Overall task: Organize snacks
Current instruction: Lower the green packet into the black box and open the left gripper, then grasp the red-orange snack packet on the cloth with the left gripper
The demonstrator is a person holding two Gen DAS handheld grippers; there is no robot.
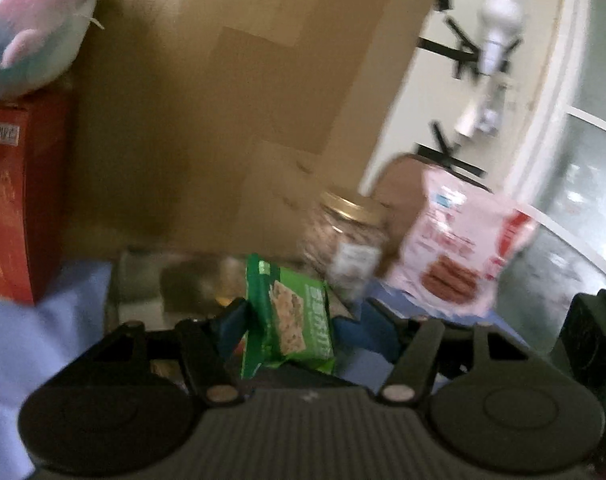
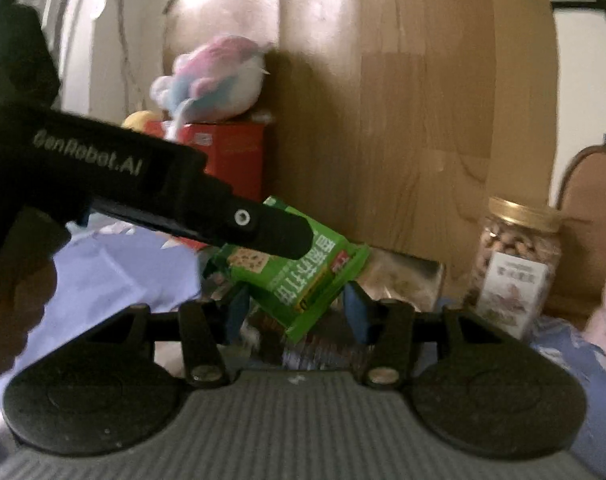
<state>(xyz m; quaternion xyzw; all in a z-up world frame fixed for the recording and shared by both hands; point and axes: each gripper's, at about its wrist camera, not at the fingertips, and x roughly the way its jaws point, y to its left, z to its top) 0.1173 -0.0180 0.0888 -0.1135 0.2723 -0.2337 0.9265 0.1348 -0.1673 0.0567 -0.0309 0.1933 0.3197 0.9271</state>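
Carrying a green snack packet [image 1: 293,314] in the left gripper [image 1: 299,320], with the clear tray [image 2: 407,276] waiting just beyond.

Holding the packet pinched between the left gripper's blue pads [image 1: 233,320], clear of the blue cloth [image 1: 31,340] and tilted, one corner drooping in the right wrist view; keeping the clamp firm so the slick wrapper cannot slide out. Hovering just behind it, the right gripper [image 2: 297,312] with its jaws spread and nothing between them; best keeping it back, ready to steady the tray. Lowering the packet flat into the tray probably suits next, steering clear of the nut jar [image 2: 515,264] and the pink snack bag [image 1: 459,248] standing beside it. Farther back, leaving alone the red box [image 2: 231,152], the plush toy [image 2: 215,80] on top and the wooden board [image 1: 243,100] leaning behind.
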